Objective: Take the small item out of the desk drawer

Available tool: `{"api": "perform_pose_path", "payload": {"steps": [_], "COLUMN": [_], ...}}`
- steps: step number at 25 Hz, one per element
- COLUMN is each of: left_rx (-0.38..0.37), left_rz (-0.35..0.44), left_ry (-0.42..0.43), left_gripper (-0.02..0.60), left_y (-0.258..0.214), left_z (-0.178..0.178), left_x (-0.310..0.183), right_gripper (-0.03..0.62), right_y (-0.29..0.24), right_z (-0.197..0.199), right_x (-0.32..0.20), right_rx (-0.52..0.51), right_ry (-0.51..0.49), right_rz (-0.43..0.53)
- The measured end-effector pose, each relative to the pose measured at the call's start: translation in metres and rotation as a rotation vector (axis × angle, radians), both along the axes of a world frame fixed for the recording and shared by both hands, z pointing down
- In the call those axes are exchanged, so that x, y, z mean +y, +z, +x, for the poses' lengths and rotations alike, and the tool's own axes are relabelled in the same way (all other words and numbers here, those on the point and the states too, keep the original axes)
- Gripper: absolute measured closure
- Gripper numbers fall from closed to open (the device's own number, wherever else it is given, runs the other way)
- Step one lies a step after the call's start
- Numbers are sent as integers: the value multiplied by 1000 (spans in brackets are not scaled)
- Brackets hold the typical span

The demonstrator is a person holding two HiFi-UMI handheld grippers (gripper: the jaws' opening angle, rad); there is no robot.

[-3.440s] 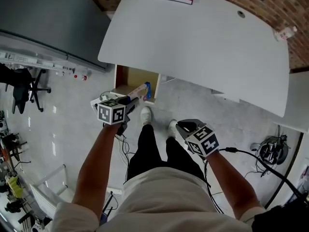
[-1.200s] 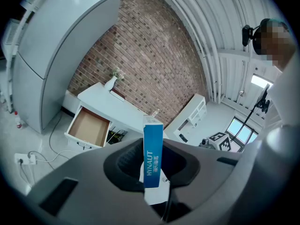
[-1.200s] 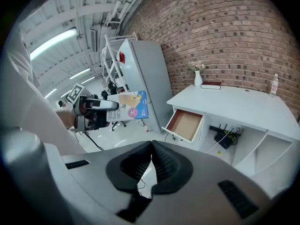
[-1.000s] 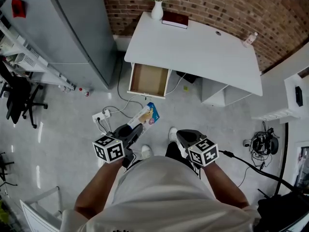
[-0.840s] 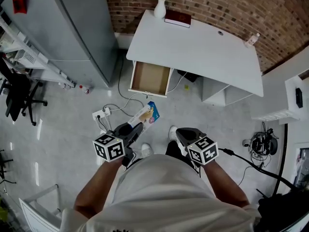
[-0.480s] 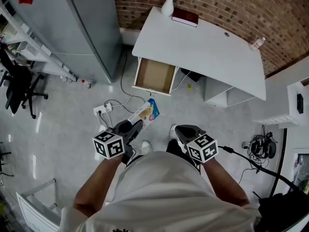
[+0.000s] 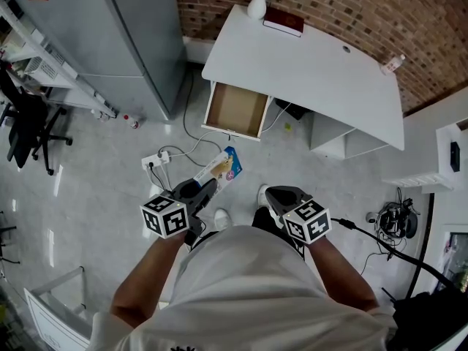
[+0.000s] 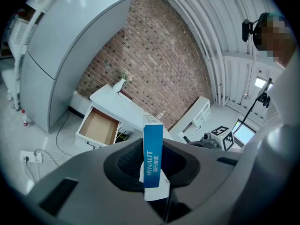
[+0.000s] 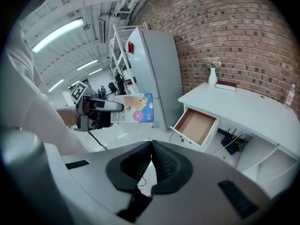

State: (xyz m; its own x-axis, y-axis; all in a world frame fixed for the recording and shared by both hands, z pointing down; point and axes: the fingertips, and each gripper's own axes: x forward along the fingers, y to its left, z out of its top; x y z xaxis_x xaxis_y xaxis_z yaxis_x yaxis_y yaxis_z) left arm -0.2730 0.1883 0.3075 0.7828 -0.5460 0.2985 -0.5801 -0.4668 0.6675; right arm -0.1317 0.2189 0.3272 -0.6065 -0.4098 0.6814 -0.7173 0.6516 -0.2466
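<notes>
My left gripper (image 7: 208,186) is shut on a flat blue-and-tan box (image 7: 221,171), held in the air well back from the desk. The box's blue edge (image 8: 152,154) stands upright between the jaws in the left gripper view. From the right gripper view the box (image 9: 132,108) shows at the left, beside the left gripper (image 9: 112,108). My right gripper (image 7: 275,194) is shut with nothing in it; its jaws (image 9: 151,161) meet. The desk drawer (image 7: 235,110) stands pulled out under the white desk (image 7: 314,72), its wooden bottom bare.
A grey cabinet (image 7: 124,35) stands left of the desk. A vase (image 7: 257,6), a red book (image 7: 284,22) and a small bottle (image 7: 391,63) sit on the desktop. A power strip (image 7: 156,159) with cables lies on the floor. A white shelf unit (image 7: 336,139) sits under the desk's right side.
The person has stepped back from the desk, which now looks smaller and farther off. The box has come out of the drawer with the left gripper. Over the last second little differs.
</notes>
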Motion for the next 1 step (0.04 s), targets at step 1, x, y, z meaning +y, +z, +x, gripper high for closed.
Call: {"api": "perform_pose_path", "payload": {"steps": [1], "left_rx": [0], "left_rz": [-1], "left_ry": [1], "left_gripper": [500], "left_y": [1], "left_z": [1], "left_x": [0], "right_gripper": [562], "right_y": [1], "right_z": [0], "right_x": [0], "right_rx": [0], "right_ry": [-2], "right_rz": [0]}}
